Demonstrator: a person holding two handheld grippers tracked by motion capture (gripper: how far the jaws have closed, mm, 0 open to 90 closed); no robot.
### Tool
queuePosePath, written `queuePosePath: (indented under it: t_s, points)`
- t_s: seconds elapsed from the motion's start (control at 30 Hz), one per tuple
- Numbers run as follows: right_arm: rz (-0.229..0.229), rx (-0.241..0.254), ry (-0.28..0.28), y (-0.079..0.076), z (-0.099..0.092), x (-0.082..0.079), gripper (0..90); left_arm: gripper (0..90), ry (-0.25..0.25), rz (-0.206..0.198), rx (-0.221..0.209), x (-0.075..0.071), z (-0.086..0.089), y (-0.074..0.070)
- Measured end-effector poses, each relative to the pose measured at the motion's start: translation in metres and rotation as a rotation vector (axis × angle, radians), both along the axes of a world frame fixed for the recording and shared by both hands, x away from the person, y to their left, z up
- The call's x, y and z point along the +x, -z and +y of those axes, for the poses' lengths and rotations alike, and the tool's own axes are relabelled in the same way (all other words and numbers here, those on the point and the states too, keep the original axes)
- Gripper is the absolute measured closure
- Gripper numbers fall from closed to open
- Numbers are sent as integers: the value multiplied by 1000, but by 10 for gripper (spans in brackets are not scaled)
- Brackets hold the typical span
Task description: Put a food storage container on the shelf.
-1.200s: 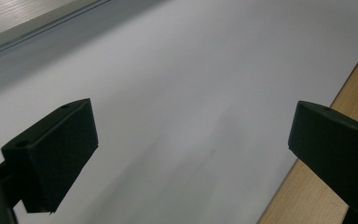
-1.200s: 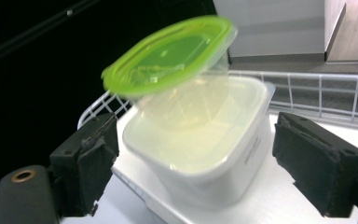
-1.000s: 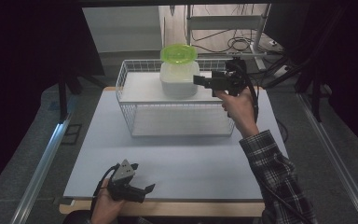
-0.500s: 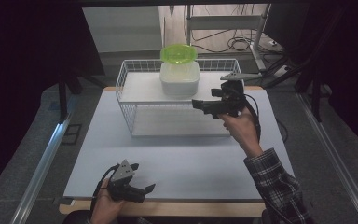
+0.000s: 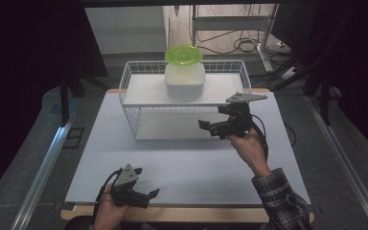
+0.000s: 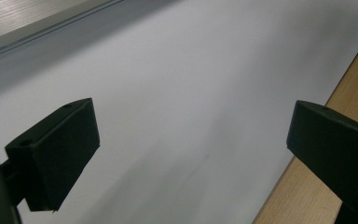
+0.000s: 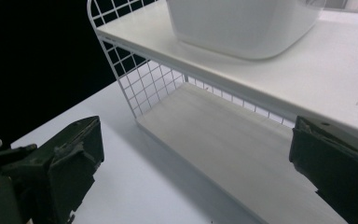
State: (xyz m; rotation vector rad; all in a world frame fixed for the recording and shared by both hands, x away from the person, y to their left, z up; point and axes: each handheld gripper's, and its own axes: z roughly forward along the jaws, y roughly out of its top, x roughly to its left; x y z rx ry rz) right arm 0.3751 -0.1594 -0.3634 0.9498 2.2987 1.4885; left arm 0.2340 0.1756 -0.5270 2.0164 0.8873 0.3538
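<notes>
In front of the wire rack (image 5: 139, 112), my right hand-held gripper (image 5: 210, 127) has just been opening; its jaws gape wide, empty. On the rack's top shelf sits the white tub (image 5: 185, 80). My left hand-held gripper (image 5: 149, 195) rests wide open on the tabletop (image 5: 182, 163).

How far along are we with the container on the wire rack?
Done: the white container, green bowl on top, sits on the wire rack upper shelf. In hand: nothing; the right gripper, jaws just opened and empty, hangs before the rack. Left: the left gripper rests open near the table edge.

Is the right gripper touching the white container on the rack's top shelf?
Apart. In the right gripper view, the right gripper has open, empty jaws below the white container.
</notes>
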Motion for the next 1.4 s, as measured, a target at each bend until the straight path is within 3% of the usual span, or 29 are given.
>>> queuePosePath:
  t_s: [0.43,0.57,1.4]
  points:
    - [-36,-31,11,28,-8,-19,8,13,-4,-4,8,0,0,0]
    - [-41,-49,19,30,-9,-22,1,13,-2,-6,10,0,0,0]
    - [-14,-95,42,60,-29,-47,0,14,2,-9,18,0,2,0]
